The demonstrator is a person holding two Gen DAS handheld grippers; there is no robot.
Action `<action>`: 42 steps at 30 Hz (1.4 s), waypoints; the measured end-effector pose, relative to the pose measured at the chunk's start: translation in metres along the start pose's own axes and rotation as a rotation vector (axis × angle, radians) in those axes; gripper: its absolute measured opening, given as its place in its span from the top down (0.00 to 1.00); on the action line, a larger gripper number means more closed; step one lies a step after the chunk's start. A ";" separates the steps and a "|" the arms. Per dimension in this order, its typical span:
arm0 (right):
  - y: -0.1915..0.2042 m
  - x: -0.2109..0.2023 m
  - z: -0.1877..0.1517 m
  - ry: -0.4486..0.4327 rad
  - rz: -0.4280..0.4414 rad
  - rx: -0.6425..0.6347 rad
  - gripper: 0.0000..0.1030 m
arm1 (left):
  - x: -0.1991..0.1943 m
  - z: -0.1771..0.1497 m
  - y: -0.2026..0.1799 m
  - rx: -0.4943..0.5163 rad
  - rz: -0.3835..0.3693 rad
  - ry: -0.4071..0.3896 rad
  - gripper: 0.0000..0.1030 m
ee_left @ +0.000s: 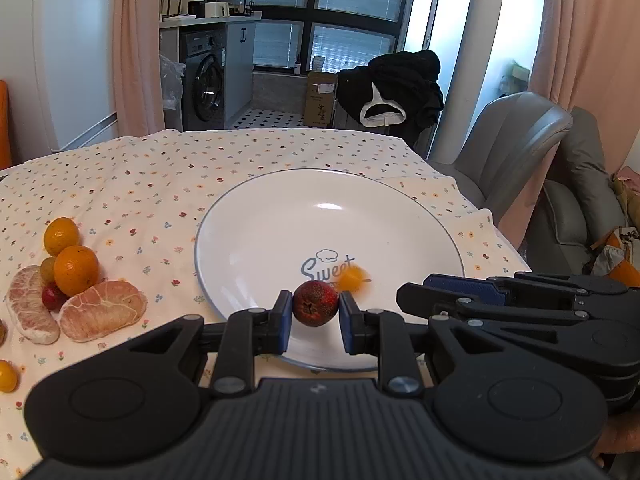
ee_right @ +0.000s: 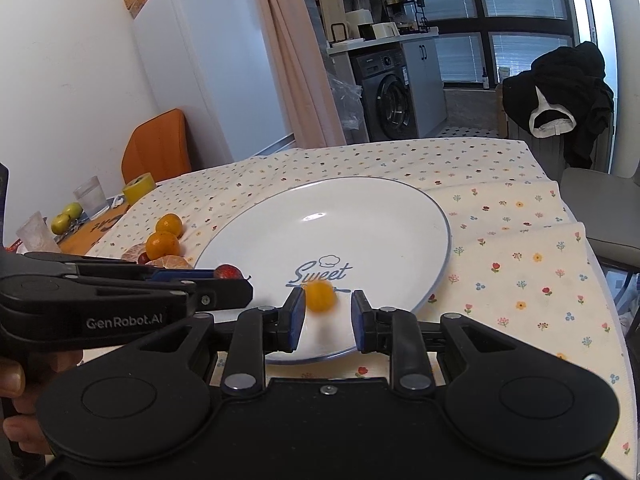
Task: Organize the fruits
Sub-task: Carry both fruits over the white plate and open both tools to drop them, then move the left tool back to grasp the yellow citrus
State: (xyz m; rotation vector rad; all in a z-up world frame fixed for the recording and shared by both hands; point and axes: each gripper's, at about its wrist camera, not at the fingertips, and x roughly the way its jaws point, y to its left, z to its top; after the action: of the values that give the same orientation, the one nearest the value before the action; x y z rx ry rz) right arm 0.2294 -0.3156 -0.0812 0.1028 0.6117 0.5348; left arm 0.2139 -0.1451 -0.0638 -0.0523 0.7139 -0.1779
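Over the near edge of the white plate (ee_left: 256, 216), the left gripper (ee_left: 315, 309) has its two blue pads pressed tight on a small dark red fruit (ee_left: 315, 307). I can't tell what kind it is; it looks a bit like a strawberry. The right gripper (ee_right: 326, 308) sits beside it with its fingers apart. Between those open fingers is a small yellow-orange fruit (ee_right: 319, 296), maybe a kumquat. It looks blurry, so I think it is dropping or rolling on the plate near the word "Sweet".

That little fruit is round and the plate is smooth. It could roll on across the plate, or bump the rim and hop onto the flowered tablecloth (ee_left: 168, 168). If the red fruit is let go high up, it could bounce too, and it could knock the yellow one along. The red fruit looks soft, so a hard squeeze could squash it.

The two grippers are very close together. If one swings sideways, it could hit the other and shake the red fruit loose.

More fruit waits off to the left on the cloth: two mandarins (ee_left: 76, 270), peeled pomelo pieces (ee_left: 102, 311) and another small red fruit (ee_left: 53, 298). They lean on each other, so pulling one out could make the others roll.
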 end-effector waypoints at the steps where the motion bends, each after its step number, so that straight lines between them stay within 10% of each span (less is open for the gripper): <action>1: 0.001 -0.001 0.000 -0.001 0.000 0.000 0.73 | 0.000 0.000 0.000 0.001 0.000 0.003 0.78; 7: 0.001 -0.004 0.000 -0.009 -0.004 0.002 0.72 | -0.002 0.000 0.005 -0.015 0.019 0.002 0.76; 16: 0.005 -0.013 -0.002 -0.040 -0.025 0.018 0.44 | -0.023 -0.002 0.026 -0.075 0.030 -0.014 0.71; 23: 0.009 -0.017 0.000 -0.083 -0.008 0.066 0.11 | -0.048 -0.010 0.047 -0.119 0.073 -0.063 0.40; 31: 0.027 -0.021 0.002 -0.100 0.030 0.057 0.03 | -0.079 -0.018 0.074 -0.183 0.123 -0.151 0.13; 42: 0.068 -0.018 0.002 -0.066 0.065 -0.030 0.00 | -0.112 -0.038 0.125 -0.282 0.212 -0.185 0.11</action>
State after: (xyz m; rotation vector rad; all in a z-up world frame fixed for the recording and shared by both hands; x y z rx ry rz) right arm 0.1880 -0.2664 -0.0532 0.1117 0.5368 0.6006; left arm 0.1240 -0.0017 -0.0337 -0.2581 0.5511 0.1306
